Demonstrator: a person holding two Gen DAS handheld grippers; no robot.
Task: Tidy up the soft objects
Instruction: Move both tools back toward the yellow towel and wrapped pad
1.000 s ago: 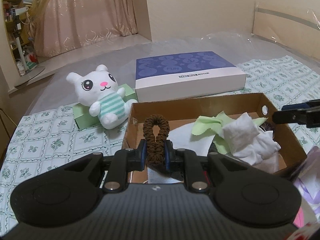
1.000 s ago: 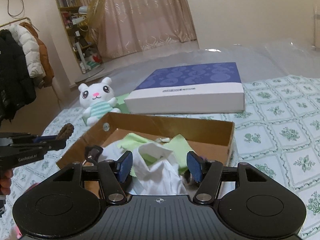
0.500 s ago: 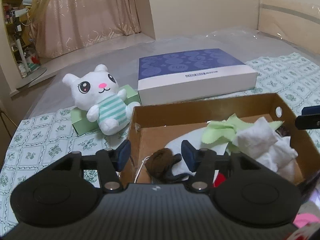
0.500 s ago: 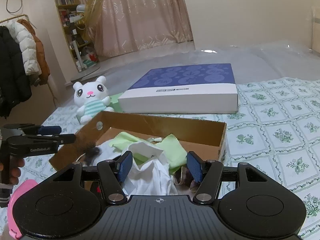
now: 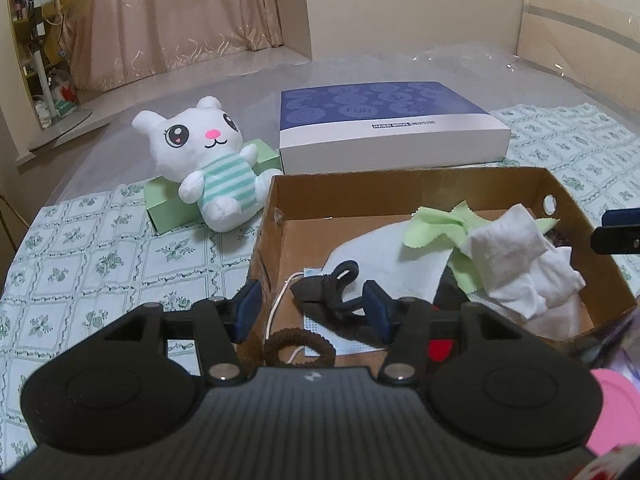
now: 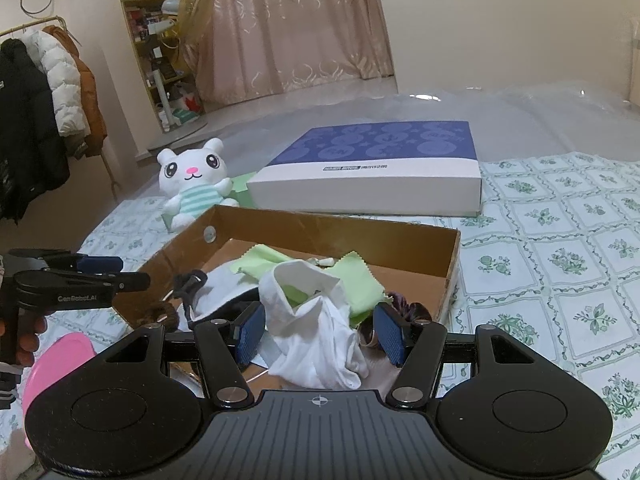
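A: How does your brown scrunchie (image 5: 298, 347) look?

B: A fuzzy ring, flat in the cardboard box (image 5: 404, 184) at its near corner, on a face mask (image 5: 340, 330).

A: Any writing?

B: "FUN" on the blue box (image 5: 394, 128); "GenRobot.AI" on your left gripper (image 5: 314, 312).

A: And the jaws?

B: Both spread, empty; the scrunchie lies just below the left jaws. Your right gripper (image 6: 320, 332) frames a white cloth (image 6: 320, 328).

Pink patterned curtains (image 6: 296, 28) hang floor-length along the far wall. Left of the curtains stand a bookshelf (image 6: 148, 20) and what looks like a standing fan (image 6: 192, 12); farther left, jackets (image 6: 36, 92) hang on a rack.
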